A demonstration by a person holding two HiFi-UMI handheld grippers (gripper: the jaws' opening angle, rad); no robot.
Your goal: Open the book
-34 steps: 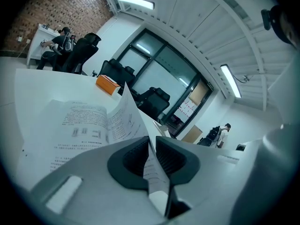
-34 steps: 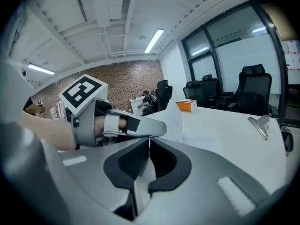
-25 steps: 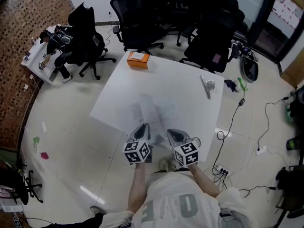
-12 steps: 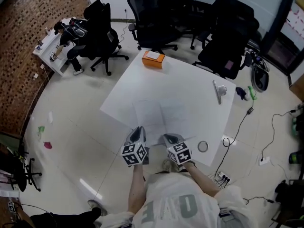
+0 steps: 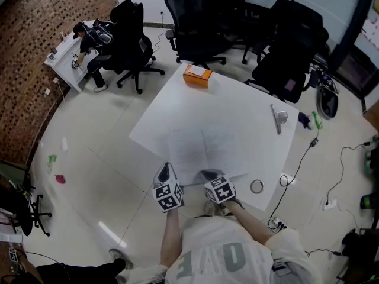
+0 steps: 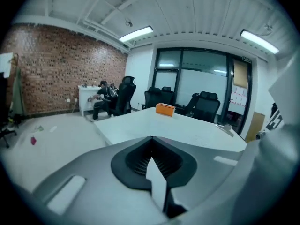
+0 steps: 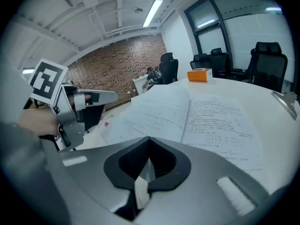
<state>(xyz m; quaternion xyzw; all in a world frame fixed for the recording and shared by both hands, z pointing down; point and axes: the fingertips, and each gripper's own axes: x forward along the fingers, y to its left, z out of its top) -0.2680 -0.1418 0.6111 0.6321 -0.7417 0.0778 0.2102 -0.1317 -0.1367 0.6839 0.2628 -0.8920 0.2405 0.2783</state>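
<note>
One wide white table [image 5: 237, 99] takes up the middle of the head view, standing on a pale glossy floor [image 5: 89, 176], with a brick wall [image 6: 56, 78] off to the left. Black office chairs [image 5: 201, 22] crowd its far side, and another stands by a small white desk [image 5: 62, 70] where a person [image 5: 89, 37] sits, well apart from the table. The book [image 5: 204, 149] lies open and flat on the table's near half, both printed pages facing up and its spine pointing away from the wearer; the right gripper view looks straight over those pages. The left gripper [image 5: 165, 169] hangs at the table's near left edge, just beside the book's near left corner, its jaws pressed together with nothing between them. The right gripper [image 5: 207, 174] sits at the book's near edge, its jaws likewise closed tight on nothing; whether the tip touches the paper cannot be told. Both point forward and somewhat down, side by side and a little apart. An orange box [image 5: 198, 74] rests near the table's far corner. A grey metal object [image 5: 277, 118] lies by the right edge, a small tape ring [image 5: 256, 186] sits near the front right edge, and thin cables [image 5: 331, 170] trail over the floor beyond.
</note>
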